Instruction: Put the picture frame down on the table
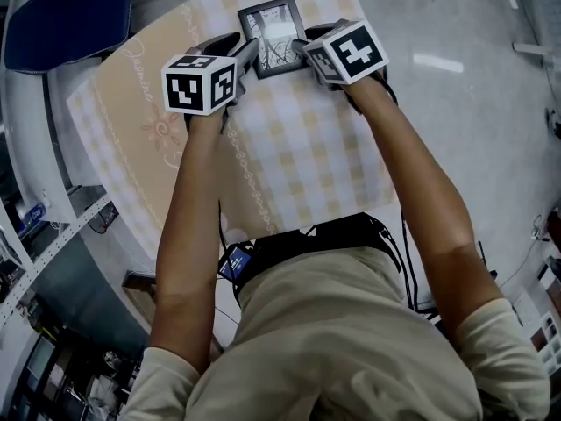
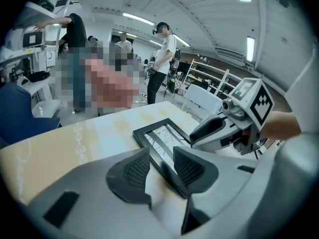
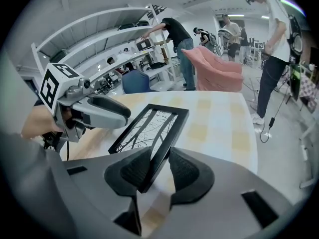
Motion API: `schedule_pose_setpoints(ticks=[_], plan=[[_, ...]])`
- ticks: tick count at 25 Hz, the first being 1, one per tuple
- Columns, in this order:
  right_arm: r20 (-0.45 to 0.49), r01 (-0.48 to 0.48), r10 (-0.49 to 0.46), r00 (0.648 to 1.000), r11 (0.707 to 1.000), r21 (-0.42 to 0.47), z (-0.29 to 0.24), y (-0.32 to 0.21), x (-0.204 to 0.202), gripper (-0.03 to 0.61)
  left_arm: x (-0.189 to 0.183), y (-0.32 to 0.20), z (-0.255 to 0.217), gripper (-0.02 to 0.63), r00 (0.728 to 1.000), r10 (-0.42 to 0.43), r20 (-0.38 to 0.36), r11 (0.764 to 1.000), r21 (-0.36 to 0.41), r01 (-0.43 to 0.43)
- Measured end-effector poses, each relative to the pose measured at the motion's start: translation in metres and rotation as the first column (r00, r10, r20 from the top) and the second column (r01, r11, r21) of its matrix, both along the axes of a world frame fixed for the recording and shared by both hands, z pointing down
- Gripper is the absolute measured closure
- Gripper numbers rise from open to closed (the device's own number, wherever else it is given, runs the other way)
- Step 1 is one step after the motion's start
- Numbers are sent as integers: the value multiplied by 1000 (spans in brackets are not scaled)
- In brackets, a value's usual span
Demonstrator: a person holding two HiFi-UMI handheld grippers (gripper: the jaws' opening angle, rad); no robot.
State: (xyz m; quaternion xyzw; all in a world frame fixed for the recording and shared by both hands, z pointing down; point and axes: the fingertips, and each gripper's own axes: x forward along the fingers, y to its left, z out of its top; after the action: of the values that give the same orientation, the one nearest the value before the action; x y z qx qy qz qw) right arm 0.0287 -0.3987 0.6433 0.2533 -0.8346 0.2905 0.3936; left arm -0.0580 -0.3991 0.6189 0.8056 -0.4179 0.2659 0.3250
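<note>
A black picture frame (image 1: 273, 35) with a branch-pattern print hangs between my two grippers over the far end of the table (image 1: 298, 147), which has a checked cloth. My left gripper (image 1: 252, 53) pinches the frame's left edge and my right gripper (image 1: 304, 49) its right edge. In the left gripper view the frame (image 2: 164, 141) runs slantwise between the pads, with my left gripper (image 2: 160, 158) shut on its near corner. In the right gripper view the frame (image 3: 149, 128) tilts up off the cloth, with my right gripper (image 3: 160, 156) shut on its edge.
A blue chair (image 1: 70, 16) stands at the table's far left corner. A pink armchair (image 3: 219, 68) and several standing people are beyond the table. White shelving (image 1: 35, 226) runs along the left. Bare floor (image 1: 473, 103) lies to the right.
</note>
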Motion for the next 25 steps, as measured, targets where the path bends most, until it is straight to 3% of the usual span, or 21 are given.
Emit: schedule_pose_setpoints(ticks=[6,10,19,25], plan=[[58,-40,40,997,999,-6,-11,1,1,472,4,8,-23,565,997,8,-80,1000,29,-5],[79,-55,53,995,998,23,-39,3,0,479,-3,16,-60,601,990,10,-138,996,86,2],[196,-44,11,980,985,165,-154,48,-13,561,-19,66,-182,607,968,85,-236,957,289,-14],[274,-41,-31,961,966,255,-236,96,-23,574,-33,117,-251,607,961,144,-236,920,390,-42]])
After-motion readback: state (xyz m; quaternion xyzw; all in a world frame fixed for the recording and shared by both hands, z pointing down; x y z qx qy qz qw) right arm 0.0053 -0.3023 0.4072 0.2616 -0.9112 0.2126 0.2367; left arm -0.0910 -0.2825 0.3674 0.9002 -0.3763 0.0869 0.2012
